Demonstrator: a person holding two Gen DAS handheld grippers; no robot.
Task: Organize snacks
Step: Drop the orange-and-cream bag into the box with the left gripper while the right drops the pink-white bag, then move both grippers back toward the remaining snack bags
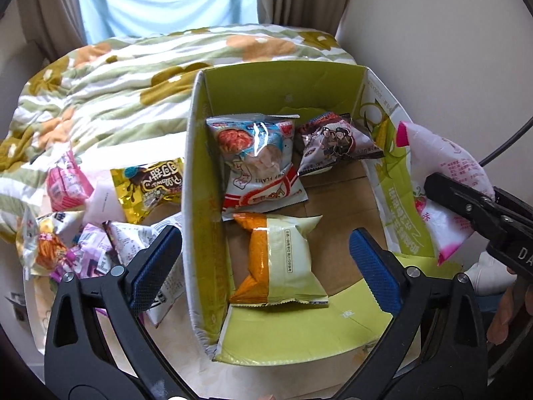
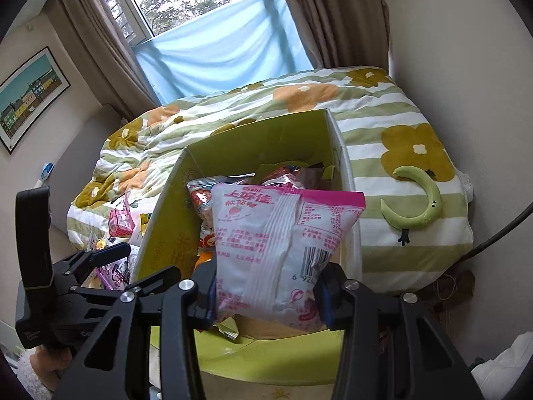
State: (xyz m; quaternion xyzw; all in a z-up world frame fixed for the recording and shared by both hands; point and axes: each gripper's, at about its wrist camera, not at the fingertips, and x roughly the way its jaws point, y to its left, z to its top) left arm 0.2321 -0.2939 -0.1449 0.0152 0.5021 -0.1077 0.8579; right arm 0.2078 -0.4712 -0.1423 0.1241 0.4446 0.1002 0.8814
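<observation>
The bed (image 2: 399, 123) with its flowered quilt fills the upper half of both views, and the green cardboard box (image 1: 200, 166) stands open at the centre of the left wrist frame. Inside it lie a red-and-white shrimp flakes bag (image 1: 260, 163), a dark wrapper (image 1: 336, 143) towards the upper right and an orange-and-cream packet (image 1: 283, 260) lower down. Loose snacks (image 1: 83, 233), among them a gold packet (image 1: 150, 186), are heaped at the left edge outside the box.

The right gripper (image 2: 266, 296) pinches the lower edge of a pink-and-white bag (image 2: 283, 243), held above the box's right wall. The left gripper (image 1: 265, 266) hangs spread wide and empty, straddling the box's left wall.

The grip is only on the bag's soft lower end, so it could slip or swing, and I judge a release here might land it on the rim or outside. The box's far corner is buried under wrappers, and the bag hides most of the box in the right wrist view.
</observation>
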